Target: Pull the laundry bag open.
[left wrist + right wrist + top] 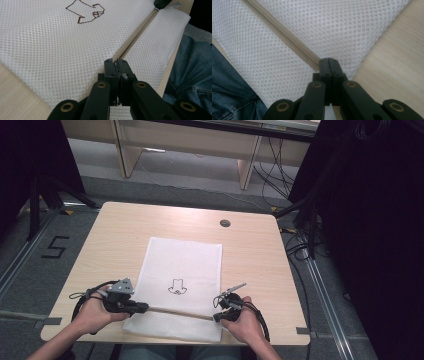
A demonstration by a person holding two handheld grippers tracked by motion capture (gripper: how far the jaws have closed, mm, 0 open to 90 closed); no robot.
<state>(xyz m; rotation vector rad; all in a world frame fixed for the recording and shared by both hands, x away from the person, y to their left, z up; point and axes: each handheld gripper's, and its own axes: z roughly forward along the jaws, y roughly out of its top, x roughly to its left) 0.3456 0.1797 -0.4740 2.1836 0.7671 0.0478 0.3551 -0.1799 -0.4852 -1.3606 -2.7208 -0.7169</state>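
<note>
High view: nearest, left gripper [145, 307] and right gripper [216, 317], jaws pinched on opposite ends of beige zipper [177, 312]; beyond, white mesh bag [186, 259] flat on wooden table [115, 235], line drawing [177, 286] at centre.

One mesh bag [182, 270], one zipper [175, 312], two grippers, one table [250, 255].

Soft even light, dark surroundings, sharp.
</note>
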